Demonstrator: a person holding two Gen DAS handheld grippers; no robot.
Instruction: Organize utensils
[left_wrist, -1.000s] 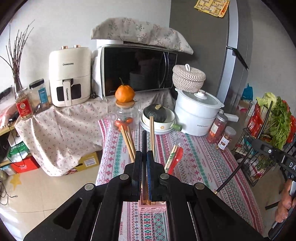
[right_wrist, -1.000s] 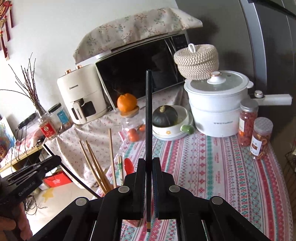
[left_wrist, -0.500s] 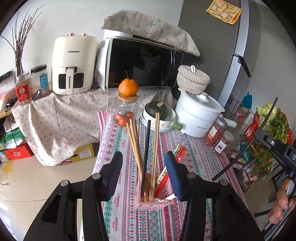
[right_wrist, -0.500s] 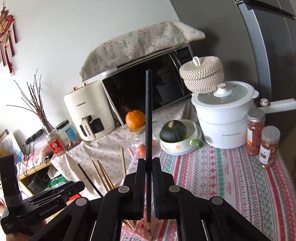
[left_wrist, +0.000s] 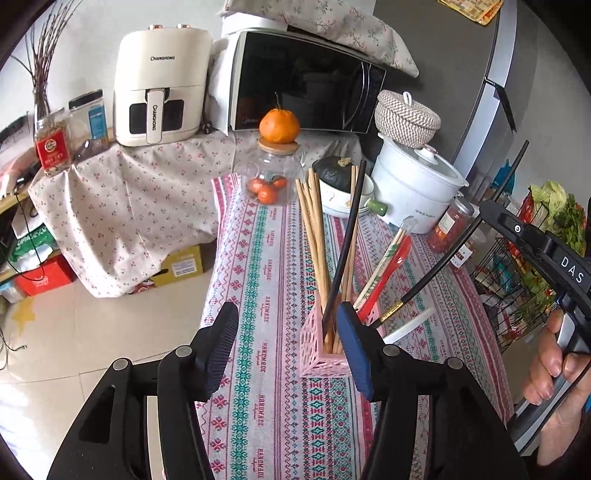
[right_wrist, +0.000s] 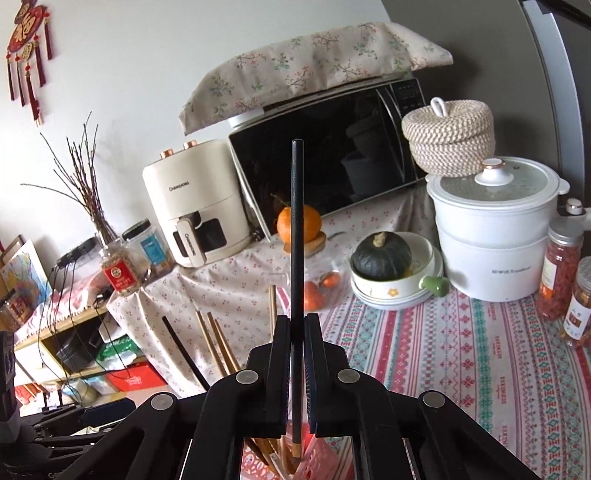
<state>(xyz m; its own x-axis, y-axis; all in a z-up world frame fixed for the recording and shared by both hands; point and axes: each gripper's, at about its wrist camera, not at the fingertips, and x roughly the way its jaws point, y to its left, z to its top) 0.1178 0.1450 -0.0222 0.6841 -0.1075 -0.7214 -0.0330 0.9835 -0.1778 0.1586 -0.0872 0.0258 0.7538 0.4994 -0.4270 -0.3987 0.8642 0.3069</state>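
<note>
A pink lattice holder (left_wrist: 314, 343) stands on the striped tablecloth (left_wrist: 258, 280). It holds several wooden chopsticks (left_wrist: 314, 229), one black chopstick (left_wrist: 345, 243), a red spoon (left_wrist: 388, 266) and a wrapped pair. My left gripper (left_wrist: 286, 341) sits just in front of the holder with its jaws opening; the pads press on nothing. My right gripper (right_wrist: 297, 332) is shut on a second black chopstick (right_wrist: 297, 240), held upright with its lower tip just above the holder (right_wrist: 321, 458). From the left wrist view that gripper (left_wrist: 495, 214) comes in from the right, its chopstick (left_wrist: 443, 258) slanting toward the holder.
Behind the holder are a glass jar (left_wrist: 275, 173) topped with an orange, a bowl (left_wrist: 364, 188) with a squash, a white pot (left_wrist: 413, 184) and spice jars (left_wrist: 450, 225). A wire basket (left_wrist: 517, 295) of greens stands right. A white utensil (left_wrist: 406, 330) lies on the cloth.
My left gripper opened and let go of a black chopstick, which now stands in the pink holder. My right gripper carried its black chopstick closer, over the holder.
</note>
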